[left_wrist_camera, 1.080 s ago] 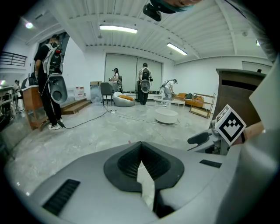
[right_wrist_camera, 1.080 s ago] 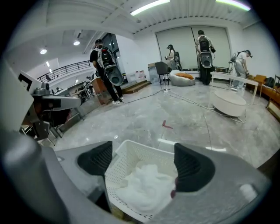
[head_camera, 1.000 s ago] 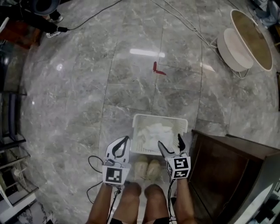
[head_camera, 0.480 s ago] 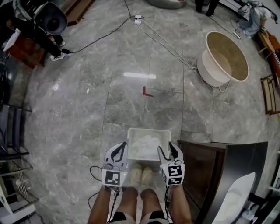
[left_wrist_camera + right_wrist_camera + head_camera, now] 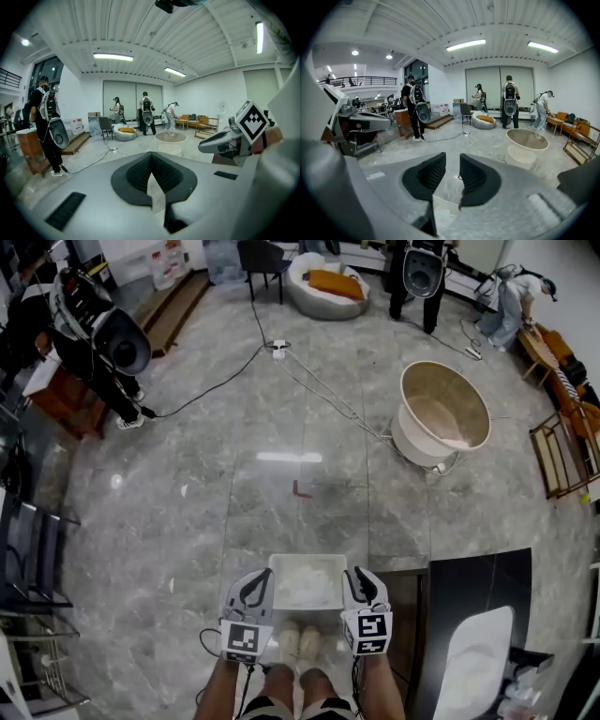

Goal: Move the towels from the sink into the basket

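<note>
1. While both grippers hang above the near end of the basket (image 5: 274,564), neither one is carrying anything.
2. The left gripper (image 5: 151,154) is clenched. Its jaw tips meet, and there's nothing pinched there. Only bare floor (image 5: 178,521) shows through the little gap below the tips.
3. The right gripper (image 5: 452,169) has just been closing its jaws, but they aren't together. There's a narrow slit between the pads, so it's basically released. Nothing sits in that slit. You just see floor and a corner of the basket through it.
4. The towels (image 5: 305,585) are a crumpled white heap inside the white basket. The basket sits on the floor just in front of the person's shoes (image 5: 302,641). In the head view it lies right between the two grippers.
5. The sink (image 5: 473,657) is the white basin set into the dark counter (image 5: 469,577) at the lower right, off to the right-gripper side and apart from both grippers. It's white on white, so I honestly can't tell if any towel is in there.
6. Other stuff: there's a big round beige tub (image 5: 441,413) further out on the grey marble. A black cable (image 5: 211,388) snakes across the floor. A few people (image 5: 510,105) stand at the far end of the room.
</note>
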`<state>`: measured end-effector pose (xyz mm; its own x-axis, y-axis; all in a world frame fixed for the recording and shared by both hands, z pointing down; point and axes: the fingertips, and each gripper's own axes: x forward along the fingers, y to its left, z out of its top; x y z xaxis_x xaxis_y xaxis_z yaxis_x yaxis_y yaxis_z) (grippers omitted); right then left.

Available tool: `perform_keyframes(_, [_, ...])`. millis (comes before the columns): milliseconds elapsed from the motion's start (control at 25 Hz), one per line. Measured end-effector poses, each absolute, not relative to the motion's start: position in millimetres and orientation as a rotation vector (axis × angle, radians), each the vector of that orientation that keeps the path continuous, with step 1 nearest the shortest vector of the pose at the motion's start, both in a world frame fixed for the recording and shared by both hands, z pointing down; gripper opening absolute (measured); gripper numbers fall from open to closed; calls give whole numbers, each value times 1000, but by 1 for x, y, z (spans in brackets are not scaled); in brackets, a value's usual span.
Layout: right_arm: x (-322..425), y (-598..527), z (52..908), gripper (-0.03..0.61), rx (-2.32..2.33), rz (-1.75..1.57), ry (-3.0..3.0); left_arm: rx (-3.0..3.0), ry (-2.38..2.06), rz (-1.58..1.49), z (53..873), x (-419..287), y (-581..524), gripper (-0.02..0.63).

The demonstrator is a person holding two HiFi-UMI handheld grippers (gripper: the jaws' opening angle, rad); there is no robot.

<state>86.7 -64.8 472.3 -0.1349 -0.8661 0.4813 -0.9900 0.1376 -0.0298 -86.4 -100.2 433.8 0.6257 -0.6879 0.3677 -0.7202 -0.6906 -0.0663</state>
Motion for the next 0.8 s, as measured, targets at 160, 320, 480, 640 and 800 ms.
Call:
perform_keyframes(160, [100,-60,411,71,1860,429,-2078,2800,-1193,524,380,-72,-96,9])
perform_keyframes(320, [111,-44,361,50,1904,378,-2082,2823,-1204,492,336,-63,-83,9])
perform_keyframes(480, [117,-25,319,23,1960,326,-2081,2768,-1231,404,291,-59,-66,9])
perform_keyframes(640, [115,-6,289,6,1989,295,-2080,2851,-1219,449,277,-69,-51,9])
perform_keyframes(800, [113,13,266,2,2011,271,-2081,2857,-1200,439,260,-69,-36,9])
